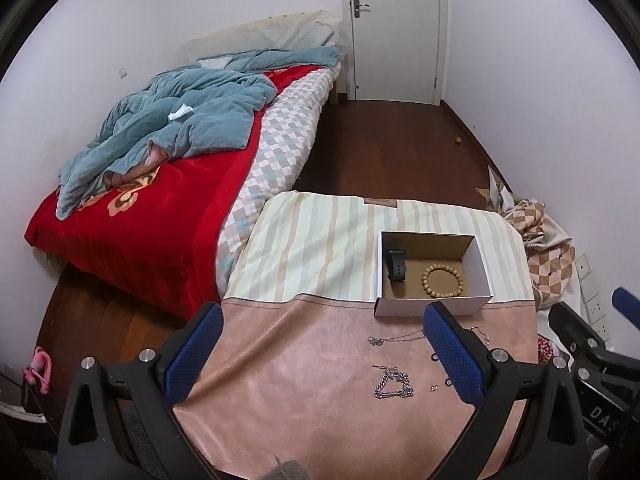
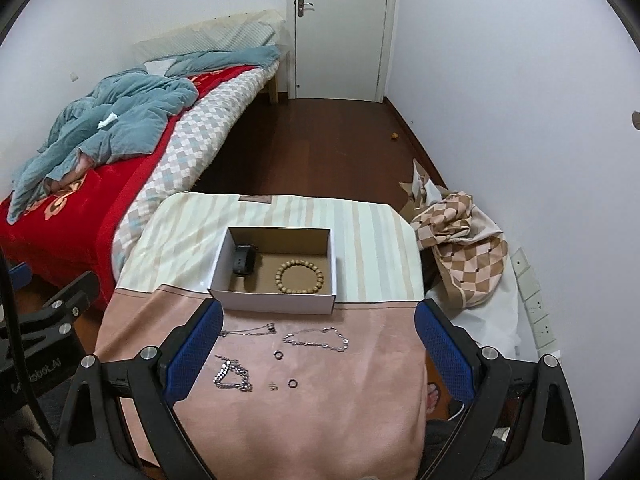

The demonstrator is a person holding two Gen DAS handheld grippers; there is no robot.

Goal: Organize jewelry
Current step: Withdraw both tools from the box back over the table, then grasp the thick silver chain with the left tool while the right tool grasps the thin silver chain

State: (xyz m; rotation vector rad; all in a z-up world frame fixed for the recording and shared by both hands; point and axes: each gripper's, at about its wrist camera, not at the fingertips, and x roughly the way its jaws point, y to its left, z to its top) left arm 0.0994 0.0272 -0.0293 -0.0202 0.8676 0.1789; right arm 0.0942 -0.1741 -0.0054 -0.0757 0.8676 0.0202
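left gripper (image 1: 324,354) wide open, empty | right gripper (image 2: 318,350) wide open, empty | box (image 2: 272,302) far on table (image 2: 320,420), holds watch (image 2: 244,260), bead bracelet (image 2: 299,277) | chains (image 2: 234,374), rings (image 2: 278,355) near box

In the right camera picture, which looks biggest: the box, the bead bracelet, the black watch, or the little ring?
1. Box, by far.
2. Bead bracelet.
3. Black watch: it looks a bit smaller, but it lies curled up, so this is unsure.
4. Little ring, smallest.
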